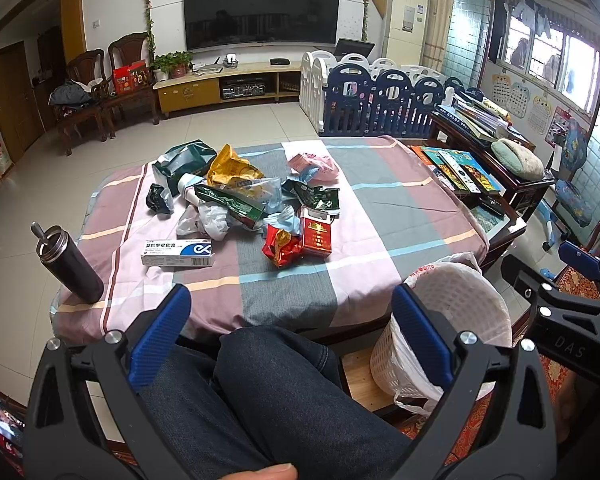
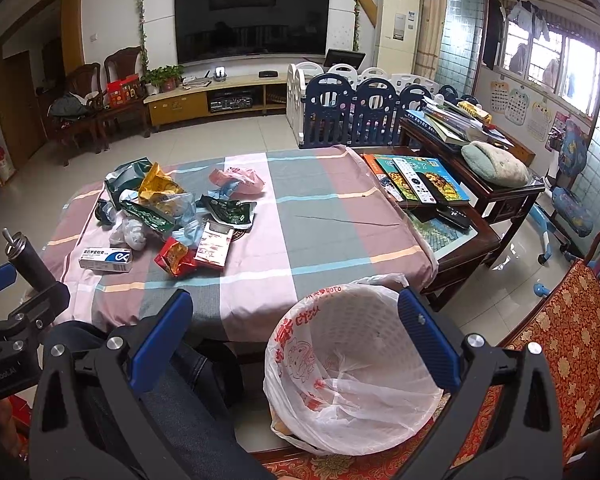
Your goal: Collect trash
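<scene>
Left and right wrist views, trash collection not yet begun. The left tongs (image 1: pixel 290 322) are standing spread wide and gripping nothing, hovering above the person's knee at the near edge of the worktop (image 1: pixel 380 216). The right tongs (image 2: pixel 296 332) are likewise spread and holding nothing, hanging over the mouth of the bin (image 2: pixel 288 344), which is sitting lined with a thin plastic bag just beside the worktop's near right corner. The trash is lying in a loose heap on the checked cloth at the far left of the worktop: crumpled wrappers (image 1: pixel 236 188), a red snack packet (image 1: pixel 280 246), a red cigarette pack (image 1: pixel 316 236) with its lid open, and a white-and-blue carton (image 1: pixel 178 253) lying apart at the near side. A dark flask (image 1: pixel 74 266) is standing at the left corner and probably is not trash.

Handling, by judgement: the wrappers are looking light, limp and slippery, so a pinch on a bunched fold or raised corner should be holding better than one on a flat face. The two boxes are looking stiff but crushable; closing the tongs across their narrow sides should be suiting them best.
</scene>
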`<control>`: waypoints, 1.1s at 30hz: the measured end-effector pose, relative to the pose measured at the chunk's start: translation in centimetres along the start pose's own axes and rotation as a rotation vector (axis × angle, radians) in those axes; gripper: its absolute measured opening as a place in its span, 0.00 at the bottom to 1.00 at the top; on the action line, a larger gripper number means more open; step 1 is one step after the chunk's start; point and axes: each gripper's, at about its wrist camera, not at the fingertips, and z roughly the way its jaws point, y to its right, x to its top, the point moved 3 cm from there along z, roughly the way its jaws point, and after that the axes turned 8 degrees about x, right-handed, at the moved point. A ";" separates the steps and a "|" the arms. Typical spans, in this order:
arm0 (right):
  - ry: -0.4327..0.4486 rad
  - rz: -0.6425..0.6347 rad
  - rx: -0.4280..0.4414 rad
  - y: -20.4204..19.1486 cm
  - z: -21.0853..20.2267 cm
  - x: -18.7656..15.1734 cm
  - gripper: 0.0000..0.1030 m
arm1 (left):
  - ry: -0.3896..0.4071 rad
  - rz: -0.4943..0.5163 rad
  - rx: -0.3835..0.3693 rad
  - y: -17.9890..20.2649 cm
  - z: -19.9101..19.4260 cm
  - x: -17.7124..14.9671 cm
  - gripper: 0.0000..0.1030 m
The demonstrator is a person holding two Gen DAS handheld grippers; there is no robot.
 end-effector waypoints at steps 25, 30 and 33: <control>-0.004 0.004 0.002 0.1 0.0 0.1 0.97 | -0.002 -0.002 -0.002 0.0 0.0 0.0 0.97; -0.005 0.004 0.002 0.2 0.0 0.1 0.97 | -0.004 -0.003 -0.003 0.0 0.0 0.0 0.97; -0.005 0.005 0.001 0.2 -0.2 0.2 0.97 | -0.005 -0.003 -0.003 0.0 0.0 0.0 0.97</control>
